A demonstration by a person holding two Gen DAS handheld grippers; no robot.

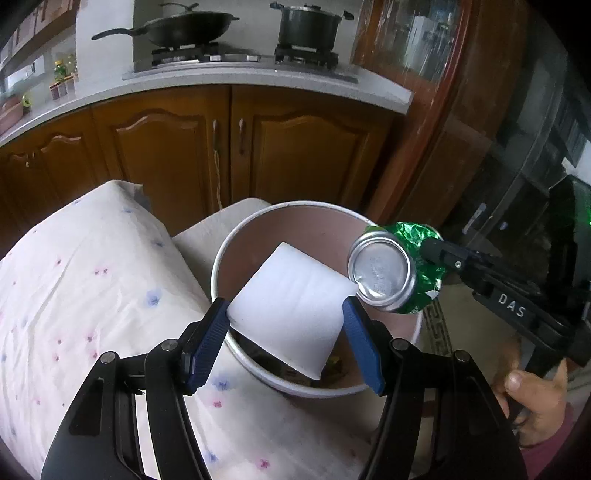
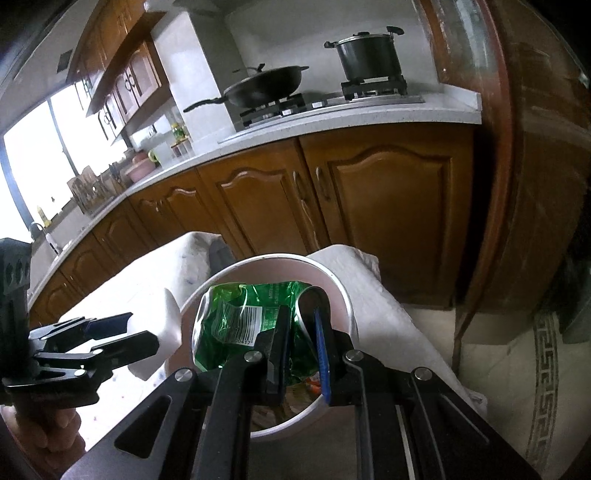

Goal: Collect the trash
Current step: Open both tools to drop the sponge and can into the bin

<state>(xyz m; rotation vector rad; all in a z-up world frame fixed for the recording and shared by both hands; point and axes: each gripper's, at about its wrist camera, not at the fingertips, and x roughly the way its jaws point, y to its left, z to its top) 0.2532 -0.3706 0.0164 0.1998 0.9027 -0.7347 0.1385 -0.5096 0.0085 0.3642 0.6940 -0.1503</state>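
Left wrist | left gripper [image 1: 286,332] grasps foam block [image 1: 291,314] | right gripper [image 2: 301,343] pinches crushed can [image 1: 395,273], base leftward

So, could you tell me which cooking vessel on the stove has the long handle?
The shallow black pan on the left burner; the pot has short side handles.

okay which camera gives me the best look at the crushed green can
The left wrist view. It shows the whole crushed green can side-on over the bin, silver end facing the camera, pinched by the right gripper. The right wrist view shows only its crumpled side and barcode, partly hidden behind the jaws.
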